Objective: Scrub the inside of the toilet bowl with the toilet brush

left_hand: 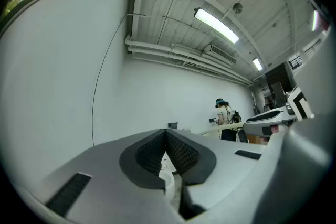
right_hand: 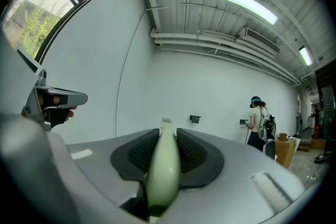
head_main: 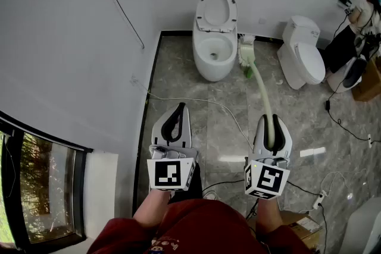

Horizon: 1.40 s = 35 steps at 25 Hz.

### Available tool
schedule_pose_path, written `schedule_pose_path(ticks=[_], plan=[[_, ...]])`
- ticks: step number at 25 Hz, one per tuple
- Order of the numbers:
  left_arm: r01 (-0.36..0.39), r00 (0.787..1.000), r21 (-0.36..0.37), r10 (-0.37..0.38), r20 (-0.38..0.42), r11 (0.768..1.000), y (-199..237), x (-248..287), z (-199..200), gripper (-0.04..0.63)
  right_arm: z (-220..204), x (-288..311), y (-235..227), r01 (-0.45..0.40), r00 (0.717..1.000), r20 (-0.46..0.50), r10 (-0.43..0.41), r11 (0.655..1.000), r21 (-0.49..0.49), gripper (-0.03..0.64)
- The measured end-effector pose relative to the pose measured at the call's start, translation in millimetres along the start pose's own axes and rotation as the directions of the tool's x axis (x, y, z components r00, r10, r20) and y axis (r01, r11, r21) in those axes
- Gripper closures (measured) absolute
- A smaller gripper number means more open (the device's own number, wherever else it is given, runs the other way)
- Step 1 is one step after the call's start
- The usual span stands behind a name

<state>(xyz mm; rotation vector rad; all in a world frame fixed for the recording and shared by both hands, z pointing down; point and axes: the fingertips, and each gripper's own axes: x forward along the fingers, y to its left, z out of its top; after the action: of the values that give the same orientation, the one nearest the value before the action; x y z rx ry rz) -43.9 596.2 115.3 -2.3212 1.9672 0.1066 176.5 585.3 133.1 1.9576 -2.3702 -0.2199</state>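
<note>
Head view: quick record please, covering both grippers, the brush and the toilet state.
left gripper: shut, empty
right gripper: shut on toilet brush handle
brush head: beside the toilet, outside the bowl
toilet: lid raised, bowl open
scrubbing: not yet begun

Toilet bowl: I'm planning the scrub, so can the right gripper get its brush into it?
Probably yes: the lid is up, the toilet bowl open, and the brush in the right gripper has its head beside it.
</note>
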Motion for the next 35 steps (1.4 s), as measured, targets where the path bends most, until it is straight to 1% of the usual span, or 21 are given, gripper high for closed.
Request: schedule_pose_path(ticks=[4,7,11,15,19,23,29,33,35], plan=[[-0.009,1.000,0.032,0.008,0.012,0.999,-20,-47,6,0.591,-4,-44,-5,-0.001,1.000,0.001,0.001,1.000,-0.001,0.503],[-0.016,1.000,0.032,0.015,0.019,0.999,-25,-65,9,0.591,-3,-62,-6,0.004,1.000,0.009,-0.004,1.000,-0.007,0.503],[-0.024,1.000,0.027,0.023,0.016,0.999,-25,-77,8,0.590,-5,-72,-5,0.002,1.000,0.009,-0.002,1.000,-0.006,0.502],[-0.012,1.000,0.031,0.011,0.027,0.999,-26,-71,13,0.591,-5,-70,-5,0.005,1.000,0.006,-0.005,1.000,0.008,0.503],[-0.002,1.000,0.023,0.001,0.028,1.000,-24,-51,14,0.591,-6,-53,-11,0.013,1.000,-0.002,-0.013,1.000,0.017,0.502],[-0.001,1.000,0.015,0.001,0.010,1.000,-13,-16,7,0.591,-10,-20,-13,0.012,1.000,-0.027,-0.011,1.000,0.029,0.502],[-0.005,1.000,0.010,0.005,-0.012,1.000,14,50,-6,0.590,-16,53,-8,0.002,0.998,-0.058,0.000,1.000,0.020,0.502],[-0.001,1.000,0.001,0.001,-0.021,1.000,48,105,-20,0.590,-21,118,6,0.000,0.997,-0.077,0.002,1.000,0.018,0.502],[-0.003,0.999,-0.015,0.003,-0.038,1.000,66,130,-27,0.591,-21,147,15,-0.003,0.996,-0.089,0.004,1.000,0.010,0.502]])
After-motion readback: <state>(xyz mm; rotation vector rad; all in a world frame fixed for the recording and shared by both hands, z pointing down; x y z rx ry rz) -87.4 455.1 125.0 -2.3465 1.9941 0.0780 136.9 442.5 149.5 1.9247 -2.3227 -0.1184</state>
